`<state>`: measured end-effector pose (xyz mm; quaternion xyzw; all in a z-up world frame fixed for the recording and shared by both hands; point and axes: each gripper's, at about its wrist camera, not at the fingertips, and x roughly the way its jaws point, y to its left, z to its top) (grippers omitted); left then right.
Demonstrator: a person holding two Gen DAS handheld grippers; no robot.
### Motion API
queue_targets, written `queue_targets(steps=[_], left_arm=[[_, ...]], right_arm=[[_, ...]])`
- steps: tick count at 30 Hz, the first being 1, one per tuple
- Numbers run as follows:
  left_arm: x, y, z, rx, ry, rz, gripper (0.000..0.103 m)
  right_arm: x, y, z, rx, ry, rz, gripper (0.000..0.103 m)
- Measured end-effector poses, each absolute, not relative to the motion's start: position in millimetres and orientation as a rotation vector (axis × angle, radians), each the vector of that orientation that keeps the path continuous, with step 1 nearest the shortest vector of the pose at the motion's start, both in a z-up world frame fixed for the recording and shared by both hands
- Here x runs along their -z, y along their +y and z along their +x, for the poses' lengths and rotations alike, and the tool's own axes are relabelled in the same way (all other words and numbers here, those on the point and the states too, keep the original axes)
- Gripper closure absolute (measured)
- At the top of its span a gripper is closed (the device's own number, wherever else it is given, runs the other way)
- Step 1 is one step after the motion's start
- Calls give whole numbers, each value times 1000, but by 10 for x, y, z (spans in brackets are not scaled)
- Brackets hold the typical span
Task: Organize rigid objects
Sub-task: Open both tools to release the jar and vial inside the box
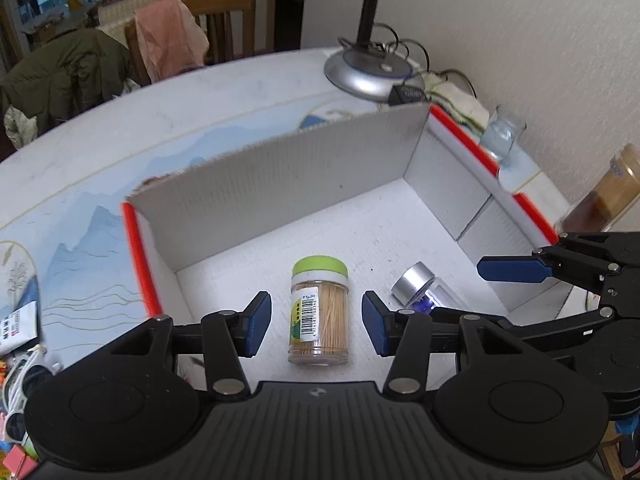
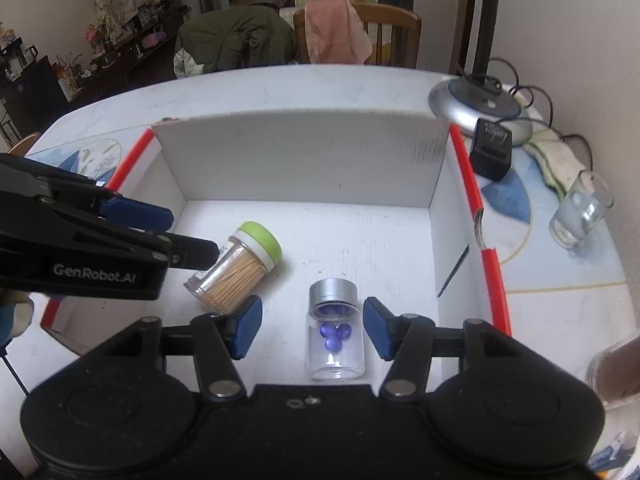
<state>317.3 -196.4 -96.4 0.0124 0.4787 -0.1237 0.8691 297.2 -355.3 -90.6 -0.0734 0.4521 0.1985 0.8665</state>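
Box (image 2: 304, 168) on your table: toothpick jar (image 1: 319, 312) at 9 o'clock, marble vial (image 2: 335, 330) at 6, both lying released. Left gripper (image 1: 316, 324) and right gripper (image 2: 312, 328): jaws spread, pinching nothing. Next, likely fetch the glass (image 2: 580, 216) at 3 o'clock.

Pretty clearly someone's home dining room: wooden chairs (image 2: 384, 32) draped with a jacket (image 2: 236, 38) beyond the gripper, cluttered sideboard (image 2: 80, 60) far left.

brown jar (image 1: 612, 192) blurred, cut off at edge
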Motion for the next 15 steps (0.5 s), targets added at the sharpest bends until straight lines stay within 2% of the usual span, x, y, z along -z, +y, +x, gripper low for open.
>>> queue_targets(steps=[12,15], left_arm=[[626,-1728,2727,208,892,-12,54],[555,-1669,2580,202,861,-16,54]], right_arm=[[631,-3483,2630,-435,873,-136,38],[562,-3465,2532,-431,850,-136,30]])
